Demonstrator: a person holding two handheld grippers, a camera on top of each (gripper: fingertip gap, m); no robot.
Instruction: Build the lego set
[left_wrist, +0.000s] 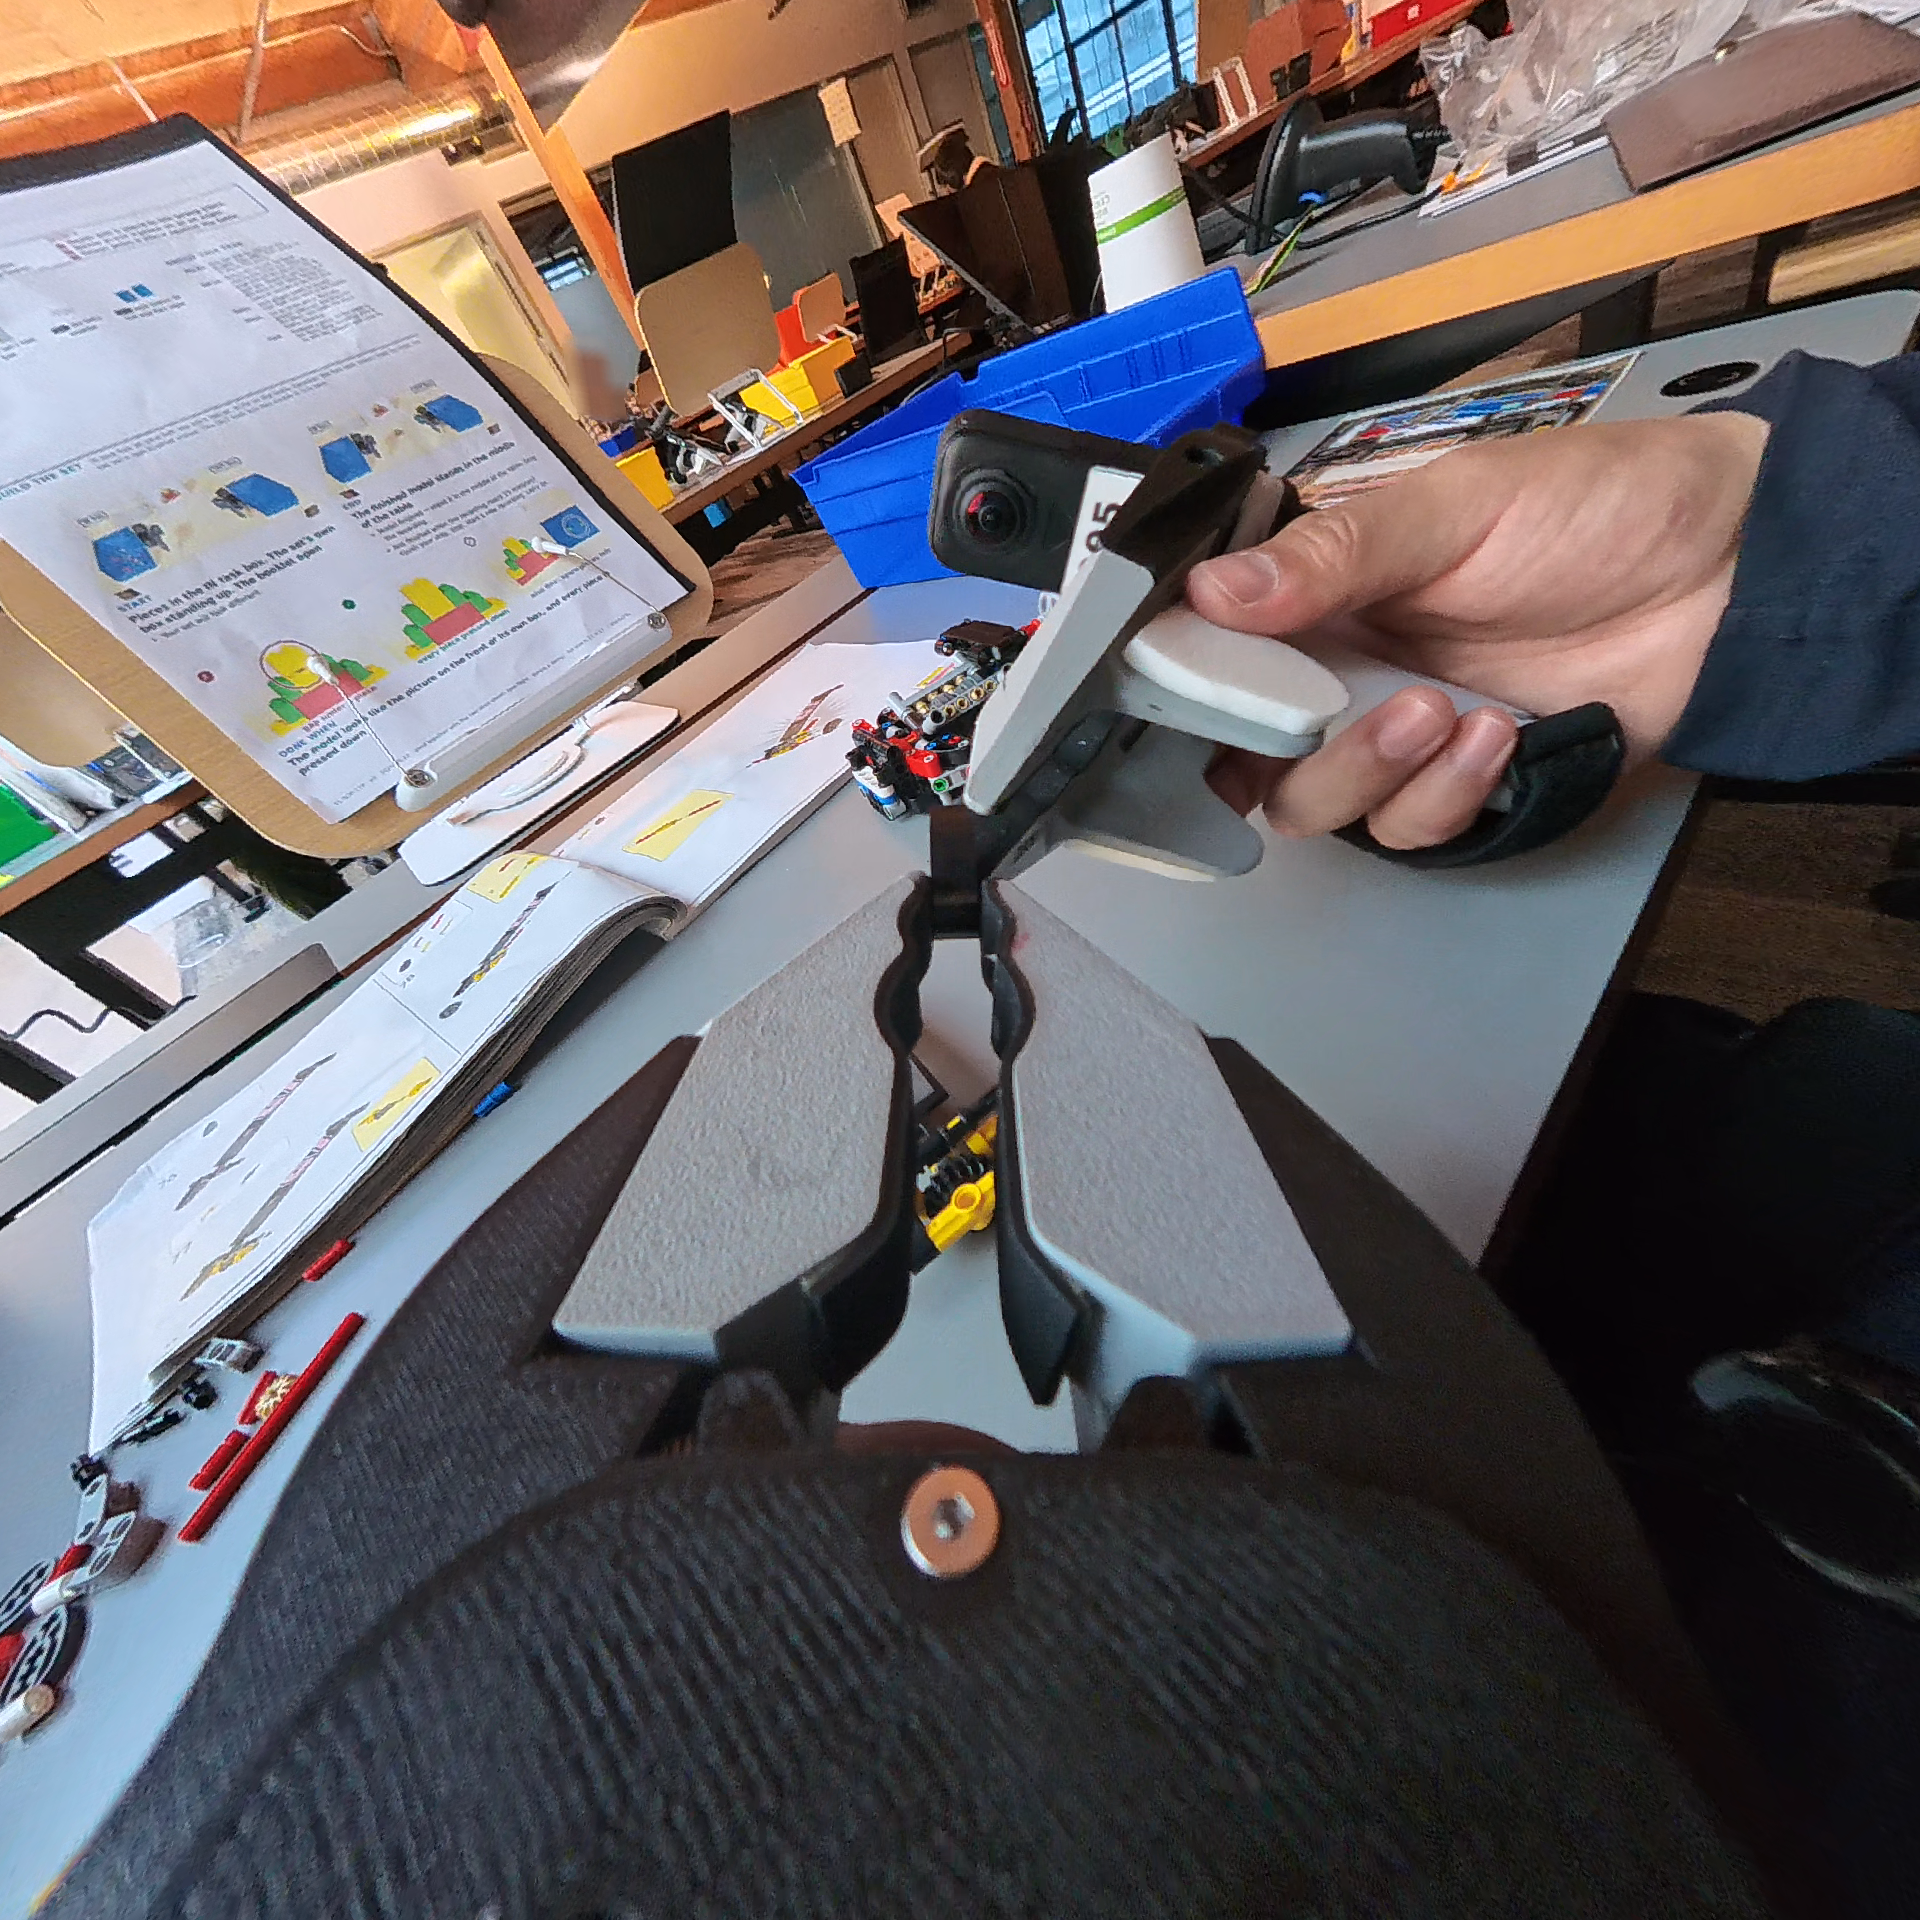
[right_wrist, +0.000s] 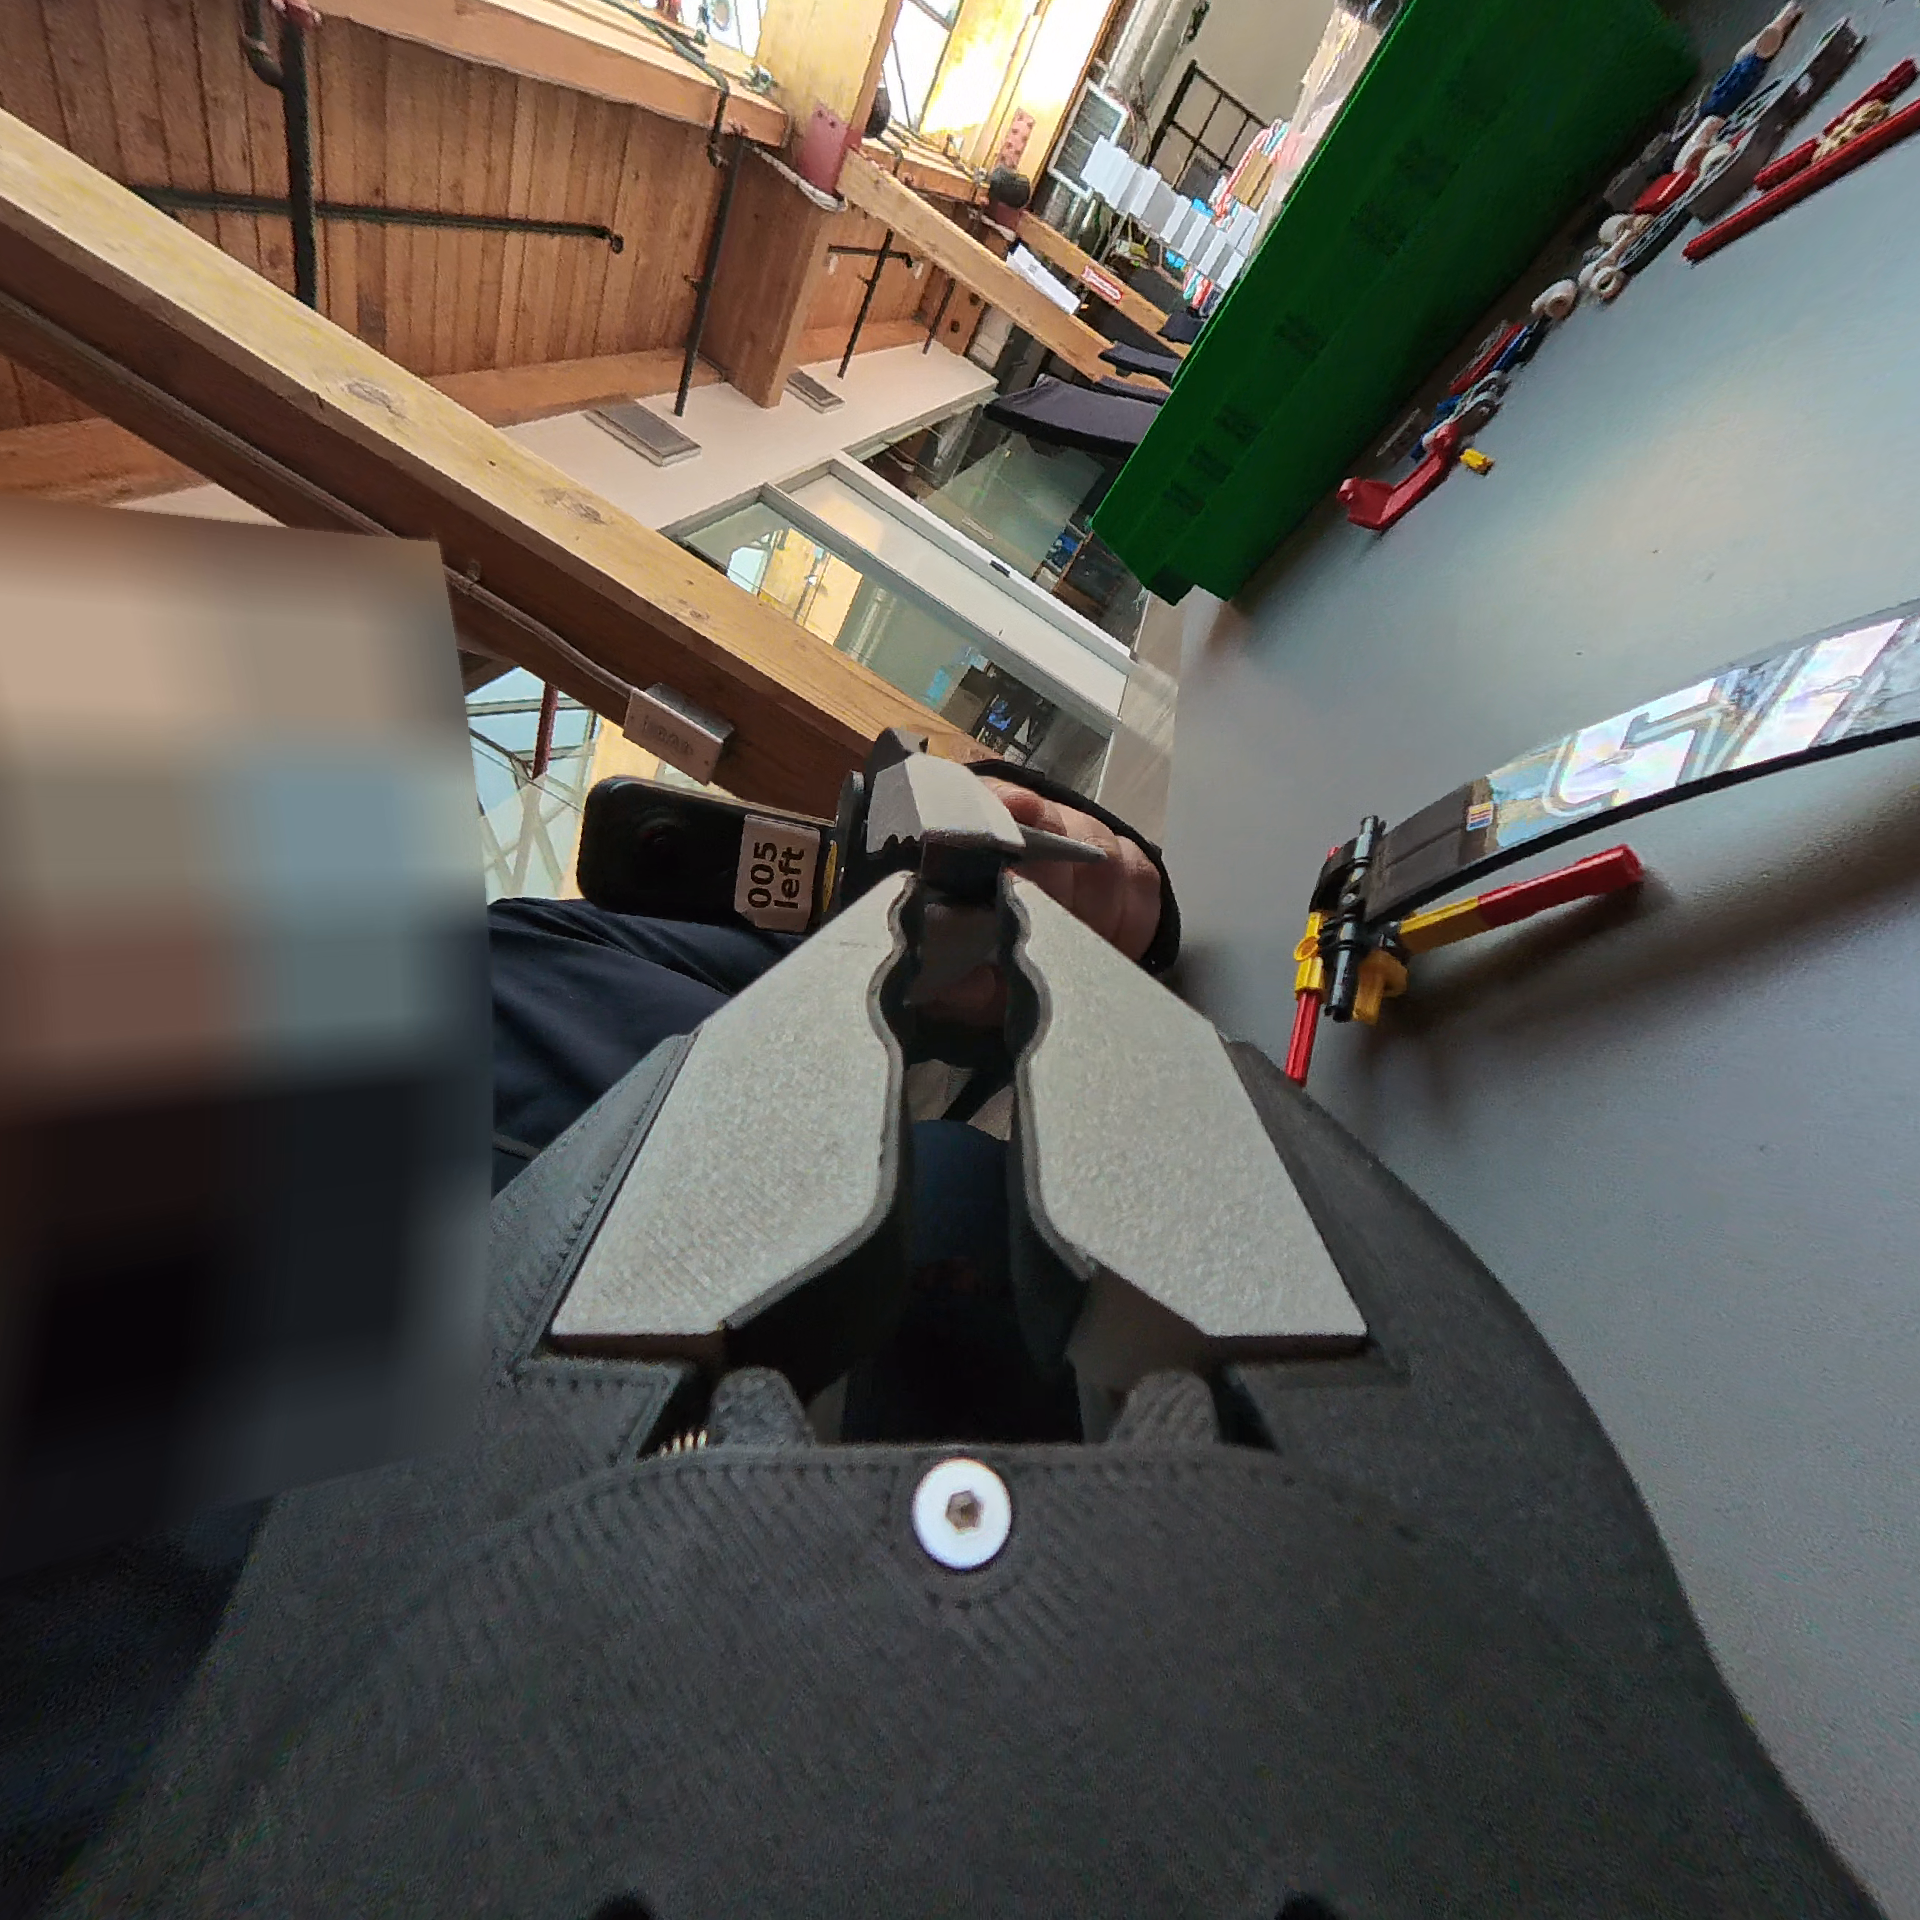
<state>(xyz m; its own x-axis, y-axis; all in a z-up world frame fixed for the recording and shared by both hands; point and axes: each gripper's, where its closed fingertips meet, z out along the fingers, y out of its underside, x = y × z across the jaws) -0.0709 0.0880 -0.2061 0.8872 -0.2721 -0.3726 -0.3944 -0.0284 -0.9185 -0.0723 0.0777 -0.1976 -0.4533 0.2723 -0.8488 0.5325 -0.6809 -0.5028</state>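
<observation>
left gripper (left_wrist: 954, 904): clamped on small flat black plastic piece (left_wrist: 956, 868) | right gripper (right_wrist: 958, 902): clamped on same piece, tips facing | grey table (left_wrist: 1351, 1039) below

Left wrist view: low over the grey table (left_wrist: 1351, 1039), level, looking along its own fingers toward the far blue bin (left_wrist: 1049, 416).
Right wrist view: rolled sideways, so the table (right_wrist: 1558, 1143) stands at the right edge; faces back toward the person, wooden ceiling beyond.
Nearness: both close, tip to tip.
Shared: each frames the other gripper; the small dark piece (left_wrist: 954, 883) between the tips.
</observation>
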